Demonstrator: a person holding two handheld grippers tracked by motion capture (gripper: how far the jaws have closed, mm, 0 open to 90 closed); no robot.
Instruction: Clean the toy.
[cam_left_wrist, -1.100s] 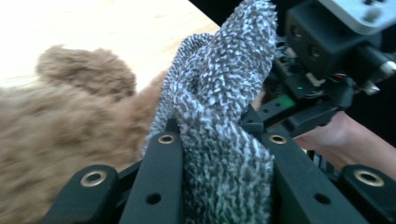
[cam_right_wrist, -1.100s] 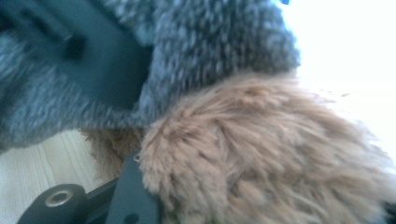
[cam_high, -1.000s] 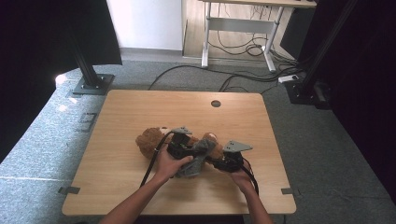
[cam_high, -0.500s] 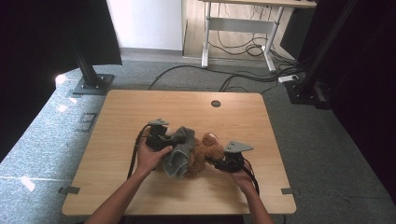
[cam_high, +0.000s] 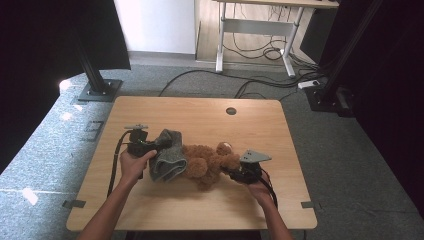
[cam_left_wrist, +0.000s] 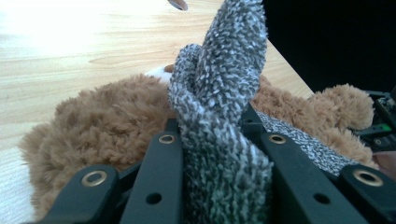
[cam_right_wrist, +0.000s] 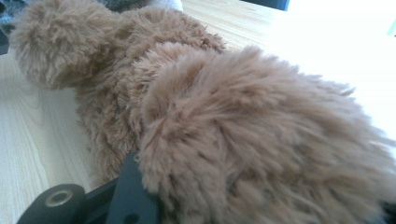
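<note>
A brown plush teddy bear (cam_high: 207, 161) lies on the wooden table (cam_high: 200, 117), near the front middle. A grey knitted garment (cam_high: 167, 159) hangs off its left end. My left gripper (cam_high: 159, 144) is shut on this grey knit (cam_left_wrist: 219, 116), which stands bunched between the black jaws, with the bear's fur (cam_left_wrist: 102, 121) right behind it. At the bear's right end my right gripper (cam_high: 234, 172) is shut on the fluffy bear (cam_right_wrist: 243, 130); fur bulges over its jaws and hides the tips.
The table has a round cable hole (cam_high: 231, 111) at the back. Beyond it stand a white desk frame (cam_high: 255, 25) and floor cables (cam_high: 260, 85). Black stand bases sit at the left (cam_high: 97, 90) and the right (cam_high: 327, 97) of the table.
My left gripper has pulled the grey knit leftward off the bear, which now lies uncovered in the middle. The right gripper has stayed where it was.
</note>
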